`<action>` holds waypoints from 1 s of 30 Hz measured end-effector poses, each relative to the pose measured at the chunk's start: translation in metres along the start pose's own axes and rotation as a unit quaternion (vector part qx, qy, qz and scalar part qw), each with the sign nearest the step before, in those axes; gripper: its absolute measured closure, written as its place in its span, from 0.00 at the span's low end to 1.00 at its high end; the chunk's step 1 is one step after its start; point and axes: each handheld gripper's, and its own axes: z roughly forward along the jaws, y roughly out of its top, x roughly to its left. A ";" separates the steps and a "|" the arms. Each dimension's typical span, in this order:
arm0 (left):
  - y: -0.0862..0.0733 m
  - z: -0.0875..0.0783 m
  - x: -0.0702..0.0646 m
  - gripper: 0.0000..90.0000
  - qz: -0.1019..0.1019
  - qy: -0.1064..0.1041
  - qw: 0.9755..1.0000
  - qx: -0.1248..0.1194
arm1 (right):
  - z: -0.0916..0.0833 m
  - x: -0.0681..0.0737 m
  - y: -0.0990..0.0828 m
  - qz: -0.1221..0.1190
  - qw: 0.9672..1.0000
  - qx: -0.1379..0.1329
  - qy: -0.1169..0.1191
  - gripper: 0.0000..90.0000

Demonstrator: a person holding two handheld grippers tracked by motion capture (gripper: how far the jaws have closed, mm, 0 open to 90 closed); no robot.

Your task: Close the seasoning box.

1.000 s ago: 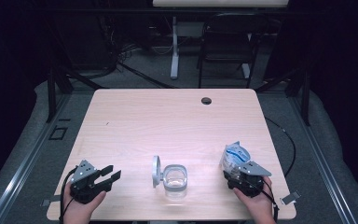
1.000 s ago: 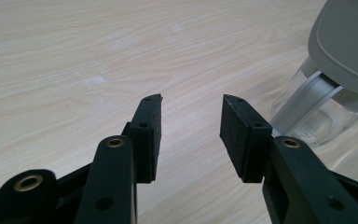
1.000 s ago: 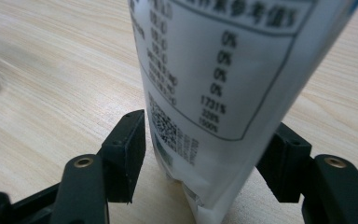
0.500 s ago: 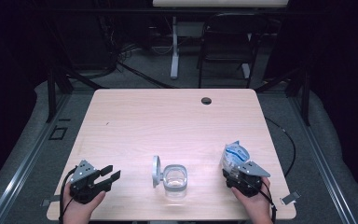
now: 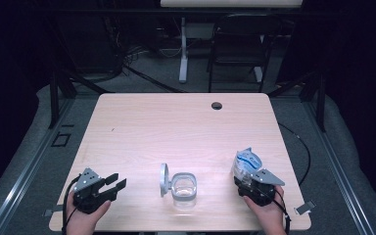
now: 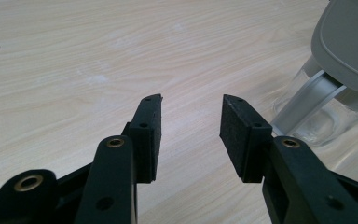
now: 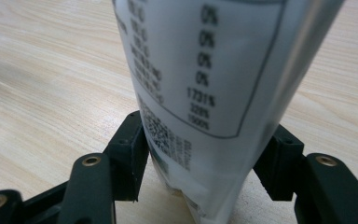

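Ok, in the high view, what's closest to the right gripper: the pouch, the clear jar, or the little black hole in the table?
1. Pouch, between the right gripper fingers.
2. Clear jar, at the middle of the near edge.
3. Black hole, at the far edge.

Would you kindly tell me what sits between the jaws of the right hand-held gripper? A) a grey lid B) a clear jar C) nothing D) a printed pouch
D: the right hand-held gripper has its jaws around a printed pouch, while the jar stands apart at the table's middle.
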 end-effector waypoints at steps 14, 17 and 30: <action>-0.001 0.001 0.001 0.66 -0.002 0.001 1.000 0.000 | 0.001 -0.003 0.001 -0.003 1.000 0.000 0.008 0.48; -0.001 0.001 0.001 0.66 -0.003 0.001 1.000 -0.001 | 0.002 -0.003 0.001 -0.004 1.000 -0.001 0.011 0.48; -0.002 0.001 0.002 0.66 -0.003 0.003 1.000 0.002 | 0.001 -0.005 -0.001 -0.010 1.000 -0.006 0.016 0.48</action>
